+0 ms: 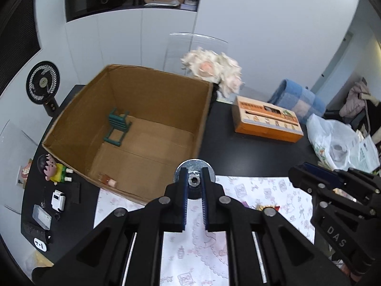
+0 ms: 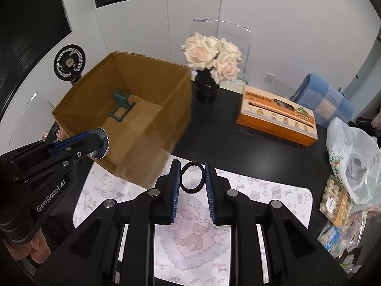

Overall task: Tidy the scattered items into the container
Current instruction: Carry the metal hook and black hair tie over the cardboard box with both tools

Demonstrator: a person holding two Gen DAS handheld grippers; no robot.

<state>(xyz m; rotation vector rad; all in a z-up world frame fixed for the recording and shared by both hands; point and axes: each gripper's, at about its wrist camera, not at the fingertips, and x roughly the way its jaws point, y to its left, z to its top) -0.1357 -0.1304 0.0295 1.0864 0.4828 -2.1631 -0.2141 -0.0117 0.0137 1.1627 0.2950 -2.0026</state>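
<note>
Black table (image 2: 250, 143), cardboard box (image 1: 152, 90) holding green chair (image 1: 117, 127), left gripper (image 1: 194, 181) fingers clamping metal disc (image 1: 194, 166), right gripper (image 2: 191, 176) fingers pinching hair tie (image 2: 192, 177).

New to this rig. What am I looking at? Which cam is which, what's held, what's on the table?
There is no robot arm: a person holds a two-finger gripper in each hand, with a fisheye camera looking along the fingers. In the left wrist view, the left gripper clamps a silver metal disc near the cardboard box. In the right wrist view, the right gripper holds a black hair tie over a patterned mat. A small green chair already lies in the box. An orange box, a vase of roses and a plastic bag also stand on the black table.
</note>
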